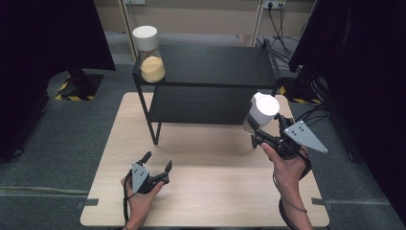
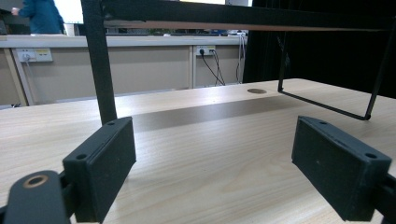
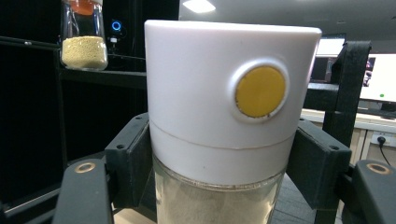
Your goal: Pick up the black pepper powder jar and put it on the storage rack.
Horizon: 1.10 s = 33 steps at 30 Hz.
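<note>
my right hand-held gripper clamps a white-capped jar just under the cap, held above the tabletop beside the shelf. my left hand-held gripper rests open and empty. the glass could slip, or the jar could knock the shelf edge.

black shelf rack; yellow-grain jar on top; wooden table
</note>
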### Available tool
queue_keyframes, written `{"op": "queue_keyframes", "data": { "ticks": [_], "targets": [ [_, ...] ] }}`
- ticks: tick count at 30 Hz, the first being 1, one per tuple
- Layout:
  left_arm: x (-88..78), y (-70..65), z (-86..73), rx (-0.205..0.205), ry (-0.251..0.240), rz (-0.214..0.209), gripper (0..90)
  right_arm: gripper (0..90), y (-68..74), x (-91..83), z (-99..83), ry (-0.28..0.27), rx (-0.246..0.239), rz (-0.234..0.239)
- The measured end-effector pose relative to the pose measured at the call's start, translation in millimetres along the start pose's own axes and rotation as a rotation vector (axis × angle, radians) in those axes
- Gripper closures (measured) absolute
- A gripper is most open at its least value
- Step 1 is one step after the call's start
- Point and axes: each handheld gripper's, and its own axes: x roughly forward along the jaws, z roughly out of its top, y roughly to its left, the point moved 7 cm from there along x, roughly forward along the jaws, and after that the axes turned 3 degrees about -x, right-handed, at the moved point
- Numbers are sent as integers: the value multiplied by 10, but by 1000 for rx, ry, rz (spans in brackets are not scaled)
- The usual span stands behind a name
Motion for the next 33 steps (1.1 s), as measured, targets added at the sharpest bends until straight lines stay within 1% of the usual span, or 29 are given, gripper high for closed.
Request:
{"op": "queue_keyframes", "data": {
  "ticks": [5, 17, 33],
  "targets": [
    [0, 1, 0, -1, 0, 0, 131, 307, -21, 36, 29, 0, 7, -5],
    [2, 1, 2, -1, 2, 1, 131, 307, -46, 87, 115, -10, 1, -9],
    [1, 0, 2, -1, 2, 2, 132, 307, -85, 154, 214, -19, 11, -18]
  ]
}}
